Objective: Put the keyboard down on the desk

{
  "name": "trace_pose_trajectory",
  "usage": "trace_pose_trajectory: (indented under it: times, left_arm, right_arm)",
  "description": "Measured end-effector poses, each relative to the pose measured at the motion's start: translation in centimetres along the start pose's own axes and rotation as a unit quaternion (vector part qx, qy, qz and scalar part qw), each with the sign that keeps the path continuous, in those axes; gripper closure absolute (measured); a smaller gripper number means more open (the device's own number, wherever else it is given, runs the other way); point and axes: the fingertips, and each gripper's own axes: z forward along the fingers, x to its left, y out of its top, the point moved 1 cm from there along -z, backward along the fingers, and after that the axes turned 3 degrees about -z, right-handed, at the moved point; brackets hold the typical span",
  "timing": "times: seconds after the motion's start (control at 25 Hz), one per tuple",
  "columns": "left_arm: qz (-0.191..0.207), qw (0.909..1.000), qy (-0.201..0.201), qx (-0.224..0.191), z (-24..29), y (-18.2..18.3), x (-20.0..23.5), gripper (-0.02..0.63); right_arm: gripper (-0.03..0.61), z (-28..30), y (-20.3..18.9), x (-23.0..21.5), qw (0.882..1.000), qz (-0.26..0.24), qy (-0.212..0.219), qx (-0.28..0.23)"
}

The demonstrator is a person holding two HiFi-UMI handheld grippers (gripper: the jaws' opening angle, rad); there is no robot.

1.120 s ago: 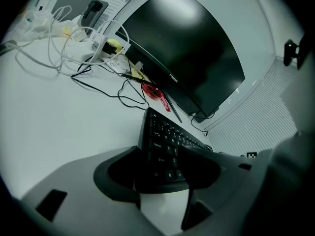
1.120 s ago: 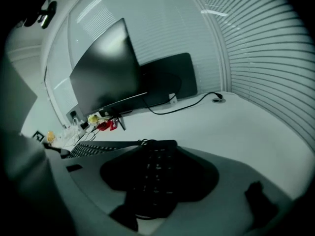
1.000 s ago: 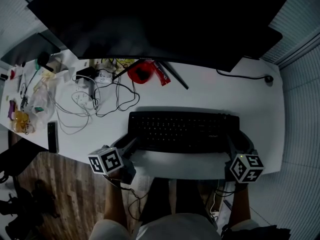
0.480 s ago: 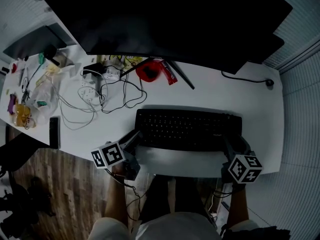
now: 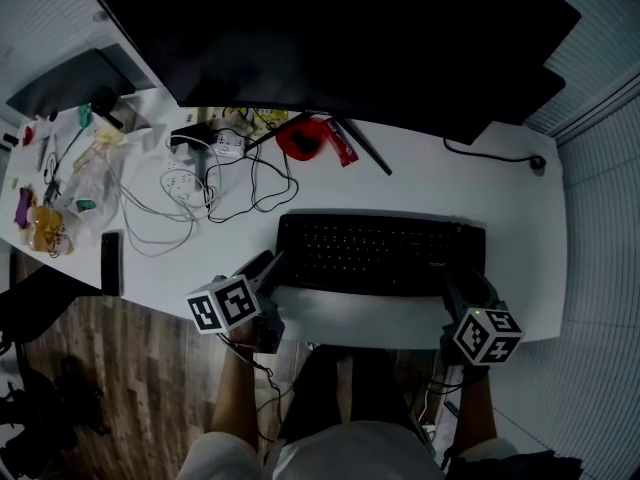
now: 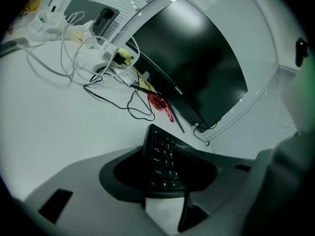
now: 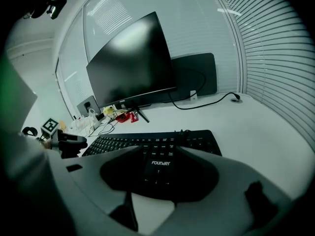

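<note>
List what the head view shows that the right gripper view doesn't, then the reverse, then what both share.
Only the head view: the wooden floor and the person's legs below the desk.
Only the right gripper view: the "Founder" print on the keyboard's right end, readable there.
Both: the black keyboard on the white desk, the dark monitor, the red object by its stand, and the black cable trailing right.
</note>
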Motion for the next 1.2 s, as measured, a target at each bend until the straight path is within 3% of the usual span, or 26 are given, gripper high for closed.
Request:
trace_pose_trajectory:
  times: [0.32, 0.6, 0.88, 1.08, 1.2]
  left_arm:
    - [0.053, 0.9976, 0.030, -0.032, -2.6, 0.8, -1.6, 0.422]
    - [0.122, 0.9889, 0.067, -0.051, -4.3, 0.4, -4.1, 0.457]
    - [0.175, 0.9800, 0.052, -0.080, -7.3, 1.5, -8.2, 0.490]
    - [0.210, 0.9702, 0.073, -0.095, -9.4, 2.7, -8.6, 0.556]
    - [0.218, 0.9690, 0.055, -0.103, -10.4, 3.5, -9.1, 0.588]
  right_arm:
    - [0.367, -1.2, 0.6, 0.4, 0.999, 0.007, -0.035, -0.005]
    - [0.367, -2.8, 1.6, 2.8, 0.999, 0.005, -0.043, -0.018]
    - [0.367, -4.8, 4.3, 6.2, 0.997, -0.012, -0.047, -0.055]
    - [0.367, -6.0, 5.0, 7.8, 0.996, -0.008, -0.046, -0.078]
    - [0.367, -6.5, 5.3, 8.5, 0.995, 0.000, -0.047, -0.093]
